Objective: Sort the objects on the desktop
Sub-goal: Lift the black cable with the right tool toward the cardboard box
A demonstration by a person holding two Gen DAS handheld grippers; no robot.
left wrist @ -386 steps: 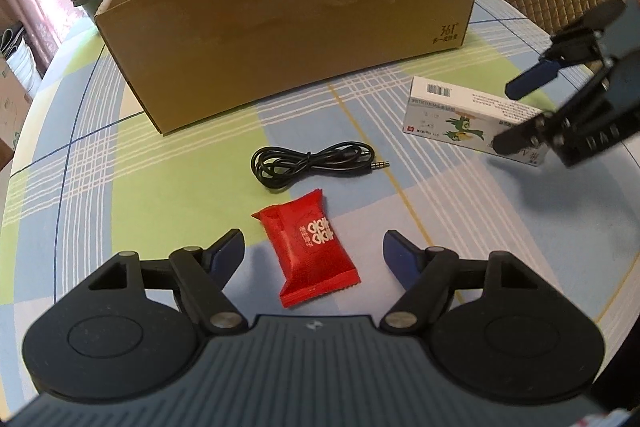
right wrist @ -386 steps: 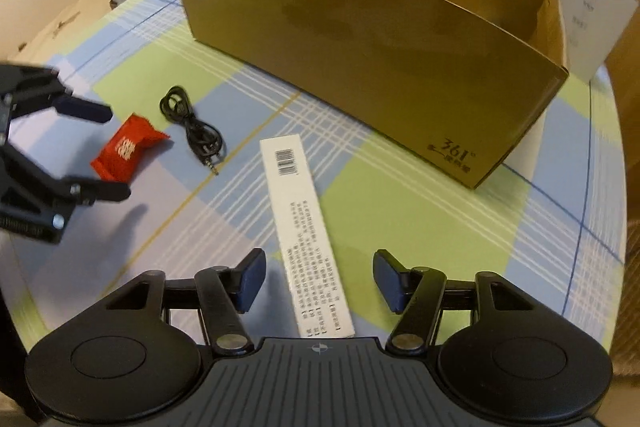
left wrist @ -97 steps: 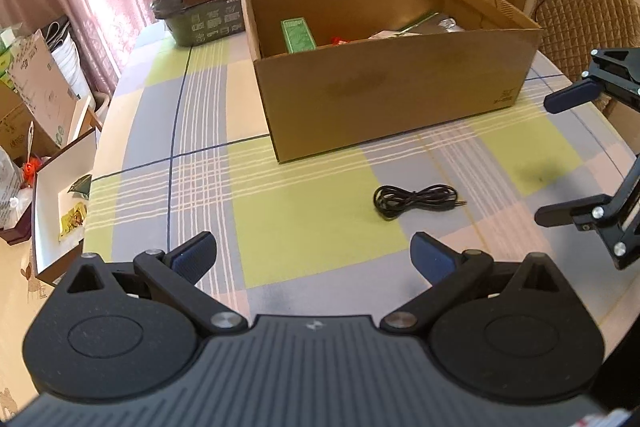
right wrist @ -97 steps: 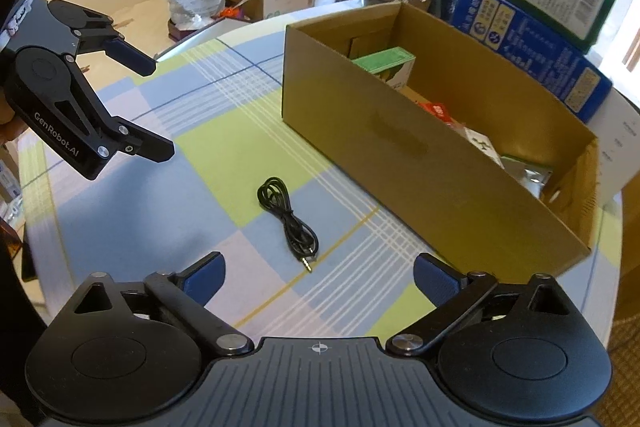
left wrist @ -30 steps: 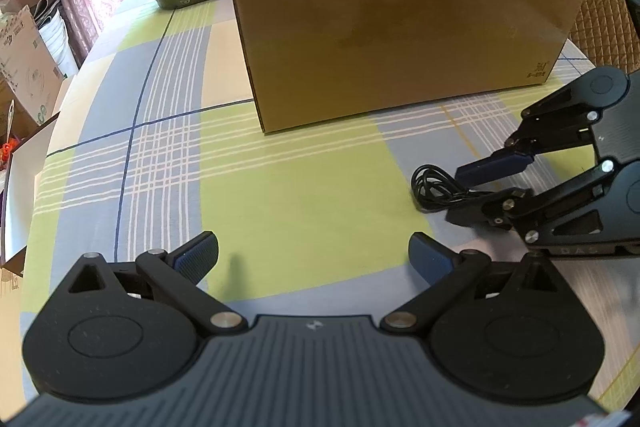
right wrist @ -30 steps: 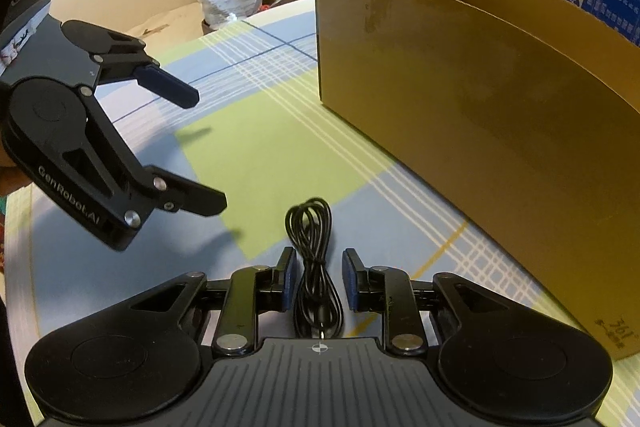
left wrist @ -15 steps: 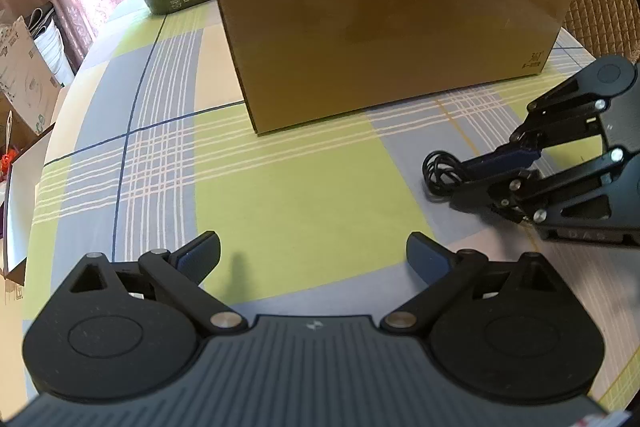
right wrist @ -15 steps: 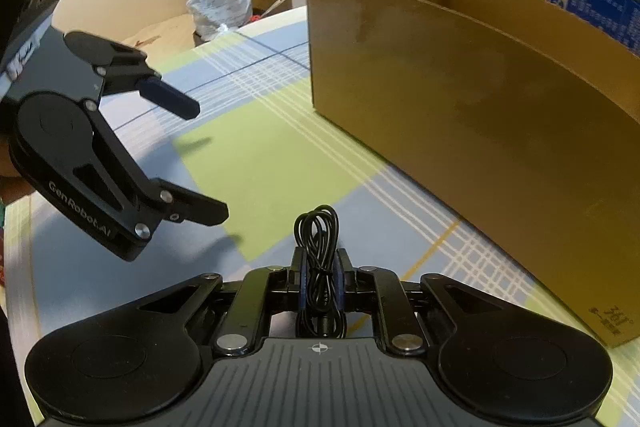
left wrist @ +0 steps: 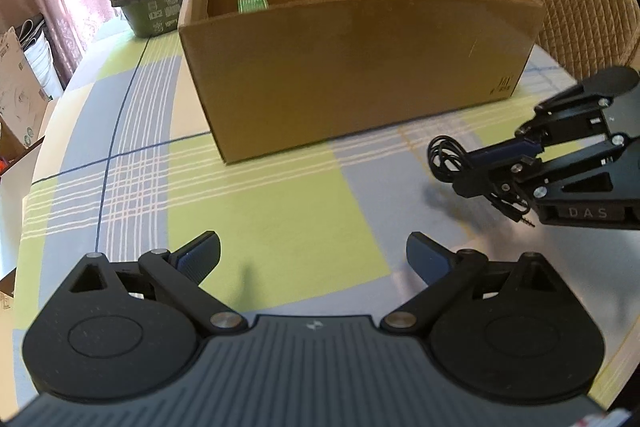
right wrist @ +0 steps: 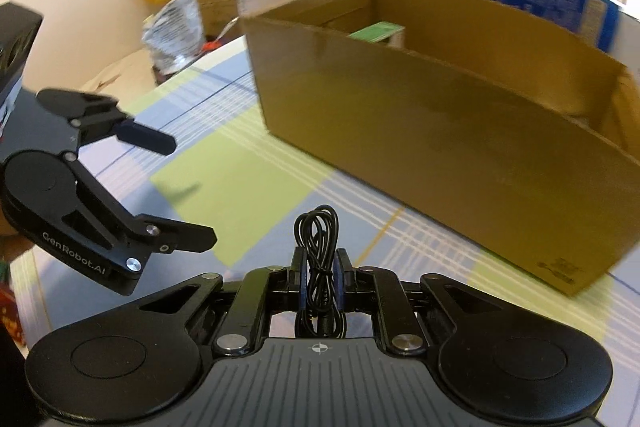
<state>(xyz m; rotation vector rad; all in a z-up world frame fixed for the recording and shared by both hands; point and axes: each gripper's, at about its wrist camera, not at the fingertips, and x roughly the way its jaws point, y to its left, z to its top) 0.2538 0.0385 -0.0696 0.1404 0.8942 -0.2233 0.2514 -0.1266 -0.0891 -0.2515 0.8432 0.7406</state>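
1. The left claw (left wrist: 313, 257) hung over the near left part of the desk (left wrist: 280, 211), its fingers spread wide apart with nothing between them. Half a second before it had stood the same way, so it had taken no part in the pick.
2. The cardboard box (left wrist: 360, 75) stood toward the far edge of the desk, open at the top, with a green carton (left wrist: 253, 4) showing inside near its left end.
3. The right claw (right wrist: 319, 277) was clamped together on the coiled black audio cable (right wrist: 317, 227). A second earlier the cable had lain flat on the desk between half-closed fingers; now the loops stood clear of the cloth and, in the left wrist view, the plug (left wrist: 527, 220) dangled below the claw.
4. So the cable had left the desk and hung in the air near the box's right front corner. No other loose object showed on the desk, so this looked like the last one to sort; what remained was probably to carry it over the front wall and release it inside.
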